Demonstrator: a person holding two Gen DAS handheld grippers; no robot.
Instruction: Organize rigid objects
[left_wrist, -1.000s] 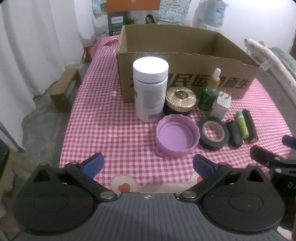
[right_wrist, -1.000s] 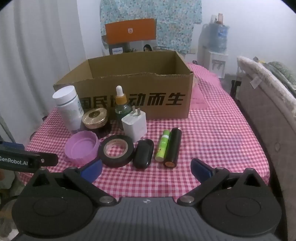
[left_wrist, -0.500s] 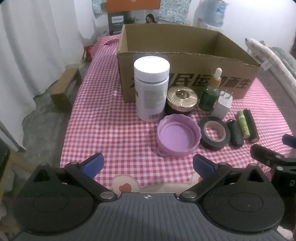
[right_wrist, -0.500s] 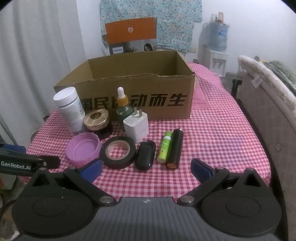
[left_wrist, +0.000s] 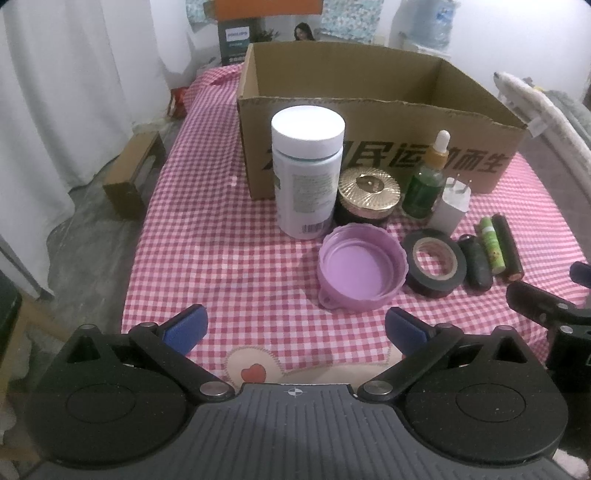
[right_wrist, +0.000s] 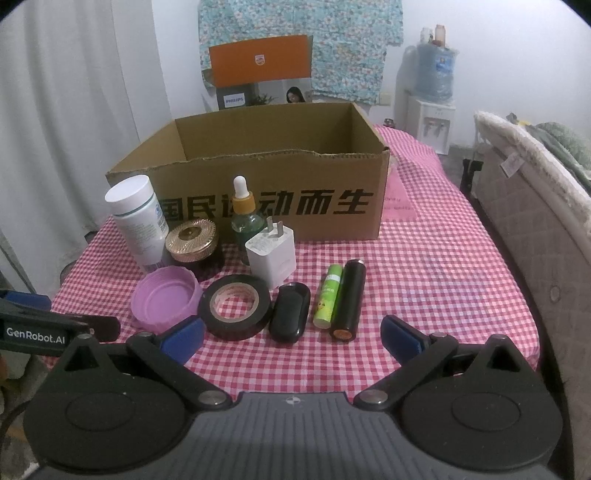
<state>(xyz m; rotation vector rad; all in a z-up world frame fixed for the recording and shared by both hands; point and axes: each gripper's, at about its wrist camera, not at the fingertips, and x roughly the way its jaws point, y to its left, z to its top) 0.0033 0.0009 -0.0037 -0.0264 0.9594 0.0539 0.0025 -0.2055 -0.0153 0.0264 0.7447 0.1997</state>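
Hovering off the desk's near edge: left claw (left_wrist: 294, 326) spread wide, holding nothing | right claw (right_wrist: 292, 334) likewise released | cardboard box (right_wrist: 280, 184) at desk centre | white bottle (left_wrist: 307, 171), purple lid (left_wrist: 361, 272), tape roll (right_wrist: 235, 301), batteries (right_wrist: 338, 297) lined before it.

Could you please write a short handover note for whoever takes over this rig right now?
Left gripper: open, empty, short of the purple lid.
Right gripper: open, empty, short of the black tape roll.
Cardboard box: open; what shows of its inside looks empty.
Waiting in front of it on the checked cloth: white bottle, gold-lidded jar, green dropper bottle, white charger, black oval case, green tube, black cylinder.
Done: nothing boxed.
Left: presumably everything goes into the box.
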